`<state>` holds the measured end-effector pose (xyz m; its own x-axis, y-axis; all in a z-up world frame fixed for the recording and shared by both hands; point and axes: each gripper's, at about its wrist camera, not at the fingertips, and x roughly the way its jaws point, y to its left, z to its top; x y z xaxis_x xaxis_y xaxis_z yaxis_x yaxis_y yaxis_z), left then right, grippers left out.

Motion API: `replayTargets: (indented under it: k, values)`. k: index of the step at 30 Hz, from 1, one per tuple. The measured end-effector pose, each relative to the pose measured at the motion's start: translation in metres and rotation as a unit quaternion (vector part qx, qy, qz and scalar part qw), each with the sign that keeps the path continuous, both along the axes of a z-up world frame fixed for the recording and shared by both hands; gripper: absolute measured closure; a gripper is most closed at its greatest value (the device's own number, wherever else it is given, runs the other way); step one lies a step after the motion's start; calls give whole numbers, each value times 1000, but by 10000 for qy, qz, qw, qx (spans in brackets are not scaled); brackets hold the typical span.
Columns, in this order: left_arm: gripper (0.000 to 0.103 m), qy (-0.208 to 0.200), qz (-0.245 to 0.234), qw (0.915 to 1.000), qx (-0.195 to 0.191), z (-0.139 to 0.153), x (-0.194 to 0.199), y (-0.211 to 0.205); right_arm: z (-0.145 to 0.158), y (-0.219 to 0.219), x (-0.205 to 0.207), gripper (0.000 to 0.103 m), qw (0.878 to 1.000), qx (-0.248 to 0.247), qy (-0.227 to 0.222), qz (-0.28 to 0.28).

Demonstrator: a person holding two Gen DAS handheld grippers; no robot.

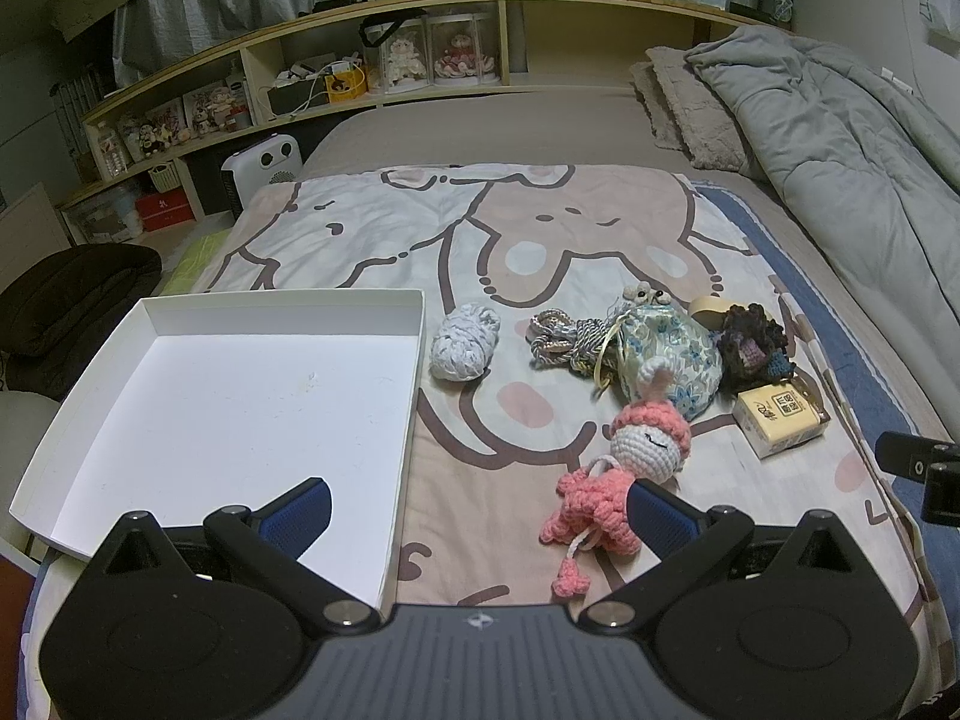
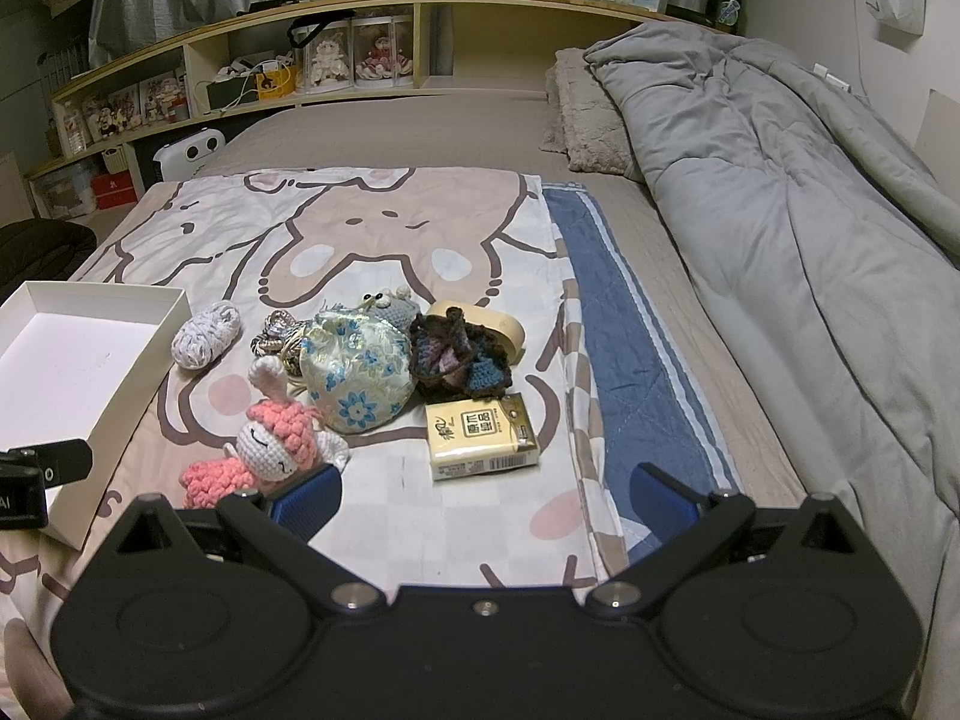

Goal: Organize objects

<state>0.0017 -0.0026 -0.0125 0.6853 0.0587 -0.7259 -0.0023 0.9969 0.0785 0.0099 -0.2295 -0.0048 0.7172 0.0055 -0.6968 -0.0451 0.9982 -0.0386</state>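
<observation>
An empty white box lid (image 1: 240, 396) (image 2: 72, 360) lies on the cartoon-print blanket at the left. Right of it lie a white yarn ball (image 1: 465, 345) (image 2: 204, 336), a bundle of cords (image 1: 555, 339), a blue-flowered pouch (image 1: 672, 360) (image 2: 354, 369), a dark crochet piece (image 1: 753, 345) (image 2: 462, 354), a tissue pack (image 1: 780, 420) (image 2: 483, 435) and a pink crochet doll (image 1: 624, 468) (image 2: 270, 450). My left gripper (image 1: 480, 510) is open, its right finger beside the doll's pink body. My right gripper (image 2: 486, 501) is open, nothing between its fingers, just short of the tissue pack.
A grey duvet (image 2: 780, 192) and a fuzzy pillow (image 2: 588, 114) cover the bed's right side. A wooden shelf (image 1: 420, 18) with dolls and clutter runs along the far edge. A white heater (image 1: 261, 168) stands off the bed at the left.
</observation>
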Motion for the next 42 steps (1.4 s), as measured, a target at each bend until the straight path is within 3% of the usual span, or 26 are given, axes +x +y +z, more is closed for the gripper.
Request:
replayTargets:
  k: [25, 42]
  values:
    - [0, -85, -62, 9999, 95, -2, 3, -8, -3, -3, 2, 0, 9998, 128, -81, -116]
    - [0, -303, -391, 9985, 237, -1, 31, -21, 1, -18, 44, 0, 9980, -55, -472, -428]
